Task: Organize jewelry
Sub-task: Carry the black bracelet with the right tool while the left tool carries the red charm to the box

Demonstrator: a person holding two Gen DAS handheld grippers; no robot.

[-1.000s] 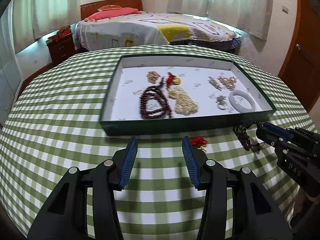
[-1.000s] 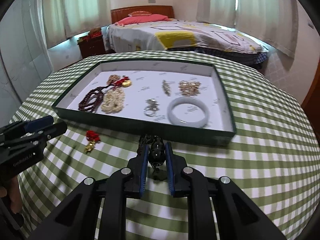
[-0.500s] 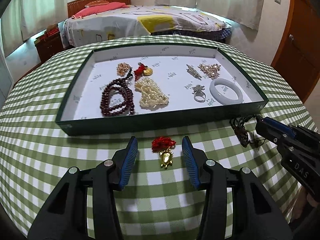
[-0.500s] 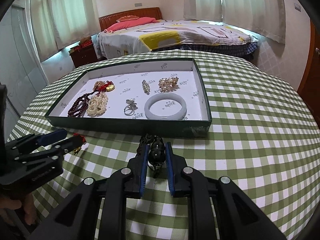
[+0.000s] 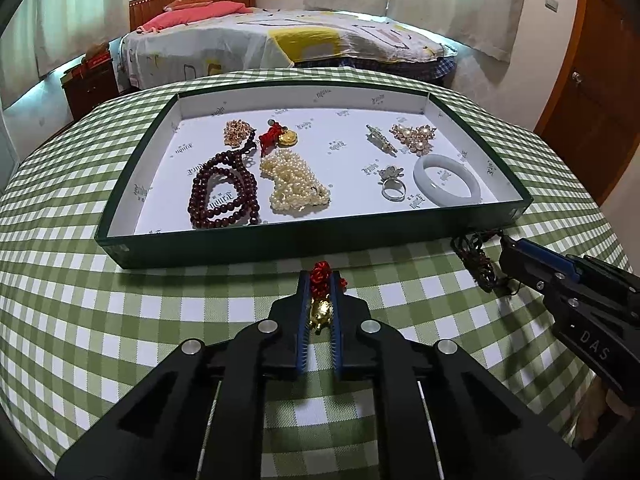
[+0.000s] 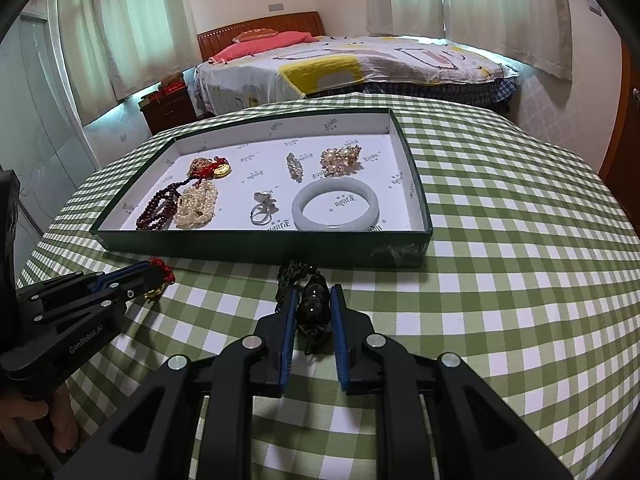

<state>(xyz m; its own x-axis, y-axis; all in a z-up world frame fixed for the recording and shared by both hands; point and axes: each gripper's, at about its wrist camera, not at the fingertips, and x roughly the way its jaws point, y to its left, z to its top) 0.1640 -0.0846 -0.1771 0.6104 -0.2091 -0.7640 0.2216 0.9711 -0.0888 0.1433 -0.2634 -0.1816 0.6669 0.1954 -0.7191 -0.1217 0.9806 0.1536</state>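
Two claws work over a desk (image 5: 120,320) under a green-and-white checked cloth, in a bedroom with a bed (image 5: 280,40) and pale curtains (image 6: 132,32) behind. The left claw (image 5: 320,280) is closing on a red-and-gold charm (image 5: 320,308) on the cloth just before the green tray (image 5: 280,240). The right claw (image 6: 314,300) stays clamped on a dark beaded pendant (image 6: 314,308) nearby.
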